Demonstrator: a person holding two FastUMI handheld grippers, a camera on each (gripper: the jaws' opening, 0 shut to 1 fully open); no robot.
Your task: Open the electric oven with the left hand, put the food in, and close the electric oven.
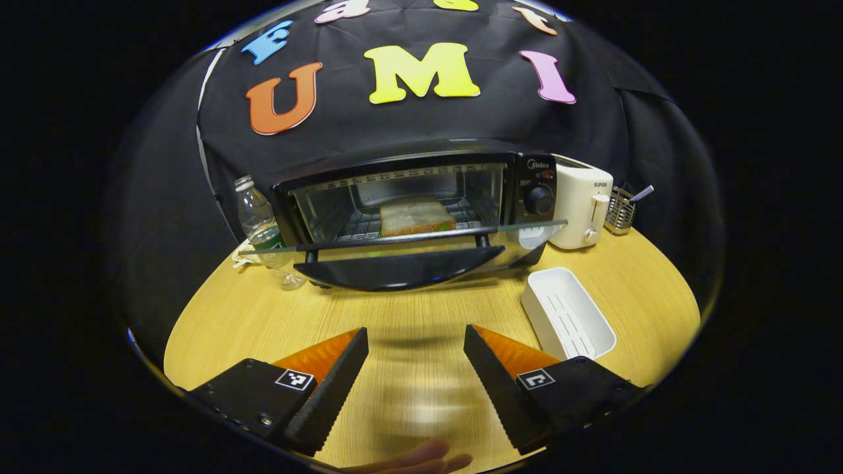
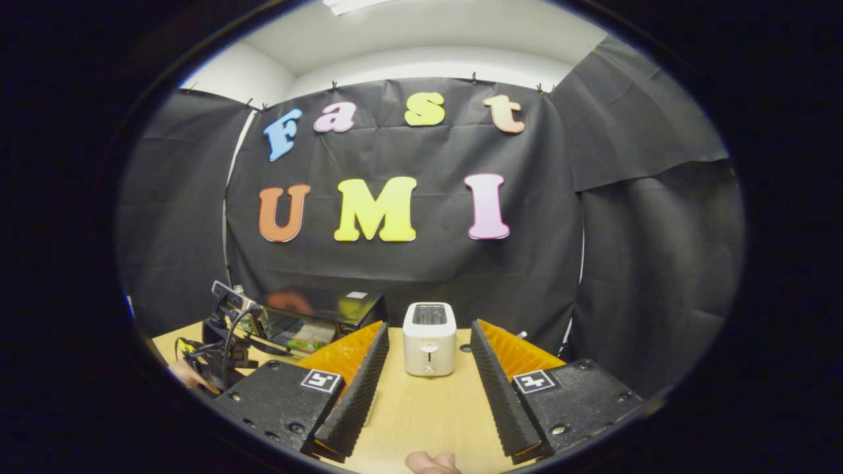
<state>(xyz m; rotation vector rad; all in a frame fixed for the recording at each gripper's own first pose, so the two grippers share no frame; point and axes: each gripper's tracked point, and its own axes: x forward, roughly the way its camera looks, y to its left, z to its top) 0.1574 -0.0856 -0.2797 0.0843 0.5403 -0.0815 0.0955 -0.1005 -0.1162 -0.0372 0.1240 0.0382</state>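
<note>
A: Start with the biggest thing. What is cut off or hard to read?

B: In the left gripper view the table (image 1: 408, 316) runs out of sight at the lower edge of the frame, where the tips of a hand (image 1: 421, 459) poke in. The electric oven (image 1: 415, 210) sits in the middle of the frame with its glass door (image 1: 402, 253) swung down and seen almost edge-on. A clear bottle (image 1: 258, 220) at the oven's left is partly behind that door edge.

A: And in the right gripper view?

B: The oven (image 2: 316, 319) sits at lower left, half hidden behind the other gripper (image 2: 224, 336) and one of this gripper's own fingers (image 2: 355, 388). I cannot make out its door or inside there.

A: Where is the food against the fingers?

B: The food (image 1: 415, 216), a pale slice of bread with a brown crust, lies flat on the oven rack, above the gap of the left gripper (image 1: 416, 345) and well apart from it. Those fingers stand wide apart, holding nothing.

A: The right gripper (image 2: 428, 342)?

B: Also spread open and empty; a white toaster (image 2: 429, 339) stands upright on the table between its fingers, farther off.

A: Smaller things?

B: In the left gripper view, an empty white tray (image 1: 570, 313) at lower right of the oven, the toaster (image 1: 583, 204) just beside the oven's knob side, and a small wire rack (image 1: 621, 210) at far right.
</note>
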